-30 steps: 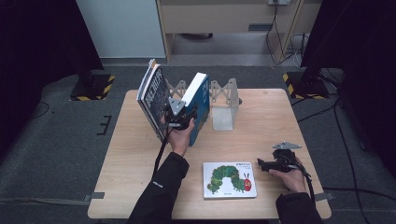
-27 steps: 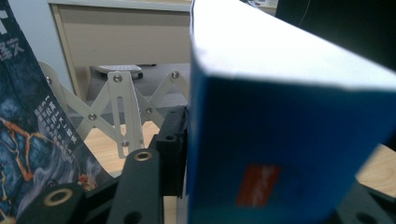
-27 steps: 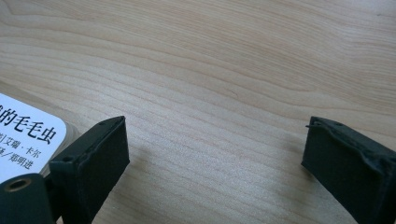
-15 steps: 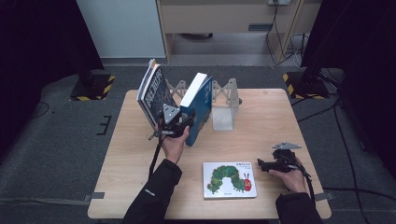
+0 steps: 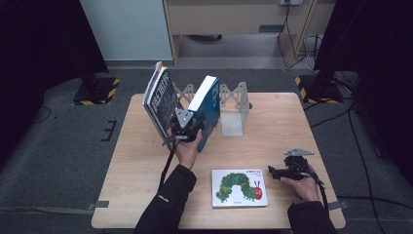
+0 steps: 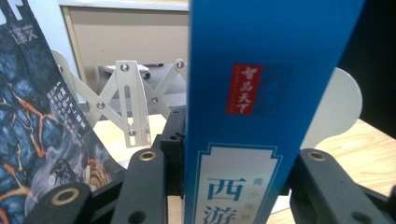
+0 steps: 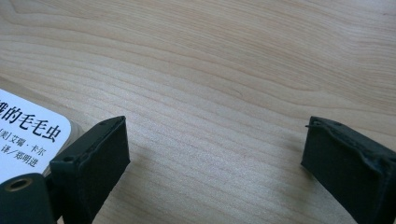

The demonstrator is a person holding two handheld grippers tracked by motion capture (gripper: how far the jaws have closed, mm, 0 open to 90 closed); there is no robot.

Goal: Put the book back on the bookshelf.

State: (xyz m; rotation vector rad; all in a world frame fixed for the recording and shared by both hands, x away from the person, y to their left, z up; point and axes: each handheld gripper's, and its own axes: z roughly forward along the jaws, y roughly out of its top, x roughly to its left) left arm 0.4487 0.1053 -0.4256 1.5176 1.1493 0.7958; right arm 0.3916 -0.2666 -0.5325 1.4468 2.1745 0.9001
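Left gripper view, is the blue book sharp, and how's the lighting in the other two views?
Left gripper view: blue book sharp, evenly lit. High view: table bright, surroundings dark. Right gripper view: soft even light on the wood, right gripper slightly blurred.

A fixed camera overlooks the whole counter (image 5: 146,195) from above; tool cameras sit close, sharing its blue book (image 5: 207,109) and wood.

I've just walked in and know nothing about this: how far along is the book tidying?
Done: a dark-covered book leans in the white folding book rack. In hand: the left gripper is shut on a blue hardback book, tilted at the rack. Left: the caterpillar picture book lies flat on the wooden table, beside the open right gripper.
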